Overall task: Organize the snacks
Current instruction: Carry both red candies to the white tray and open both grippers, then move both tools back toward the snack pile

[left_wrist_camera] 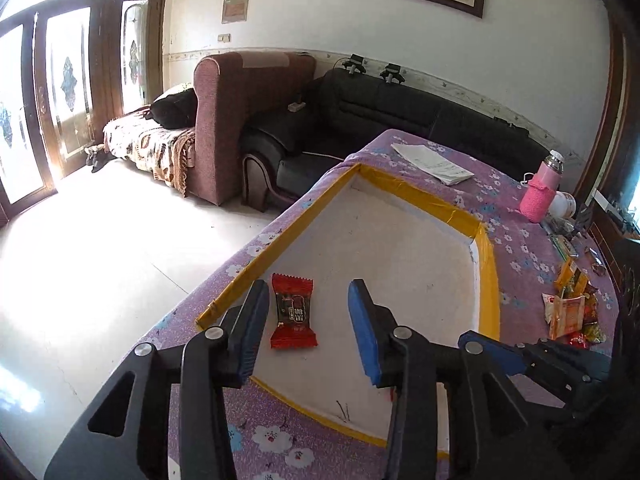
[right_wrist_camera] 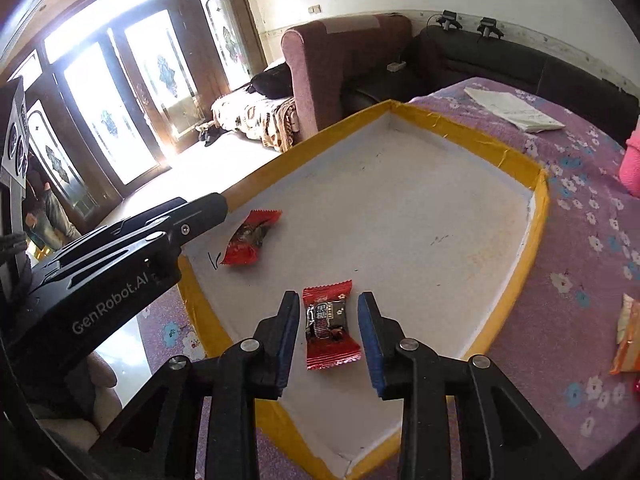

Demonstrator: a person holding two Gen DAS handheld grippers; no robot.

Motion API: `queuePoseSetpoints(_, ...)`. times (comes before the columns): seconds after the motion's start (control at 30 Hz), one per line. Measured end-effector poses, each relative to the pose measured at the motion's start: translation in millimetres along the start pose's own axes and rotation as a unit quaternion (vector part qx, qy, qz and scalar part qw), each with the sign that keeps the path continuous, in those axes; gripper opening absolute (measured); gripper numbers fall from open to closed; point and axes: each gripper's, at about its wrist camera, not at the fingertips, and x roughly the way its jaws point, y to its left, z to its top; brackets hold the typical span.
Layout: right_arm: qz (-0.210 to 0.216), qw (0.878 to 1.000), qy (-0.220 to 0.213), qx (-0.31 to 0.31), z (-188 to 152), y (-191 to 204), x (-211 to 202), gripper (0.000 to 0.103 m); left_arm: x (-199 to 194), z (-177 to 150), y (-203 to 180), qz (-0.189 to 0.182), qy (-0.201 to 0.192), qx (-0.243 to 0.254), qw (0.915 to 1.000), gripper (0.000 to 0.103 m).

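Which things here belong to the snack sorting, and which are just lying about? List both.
Job: two red snack packets, yellow-rimmed tray, snack pile, left gripper, right gripper.
Lying about: papers, pink bottle.

Both tongs, left (left_wrist_camera: 308, 312) and right (right_wrist_camera: 329, 326), are black with blue pads and silver screws; one bears white "GenRobot.AI" lettering.

The small print on the red foil-wrapped candy (left_wrist_camera: 294, 312) is proving too fine to read. At three o'clock in the right wrist view, the orange snack packet (right_wrist_camera: 628, 336) and pink knitted bottle cover (right_wrist_camera: 632, 160) are running off the frame.
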Motion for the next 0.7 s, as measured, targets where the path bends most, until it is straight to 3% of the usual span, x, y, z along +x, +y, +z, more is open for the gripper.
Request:
queuePoseSetpoints(0.17, -0.017, 0.999, -0.039, 0.017, -12, -21, -42, 0.040, -34, 0, -28, -0.007, -0.028, 0.029, 0.9992, 0.051)
queuePoseSetpoints(0.4, -0.033, 0.996, -0.059, 0.054, -39, -56, -77, 0.041, -65, -5, -77, -0.016, -0.050, 0.083, 0.9952, 0.055)
queuePoseSetpoints(0.57, -0.076, 0.991, -0.080, 0.081, -56, -84, -107, 0.041, -80, -13, -106, -0.036, -0.053, 0.109, 0.9920, 0.056)
queuePoseSetpoints(0.7, -0.144, 0.980, -0.108, 0.089, -68, -105, -138, 0.047, -87, -19, -124, -0.046, -0.051, 0.123, 0.9900, 0.056)
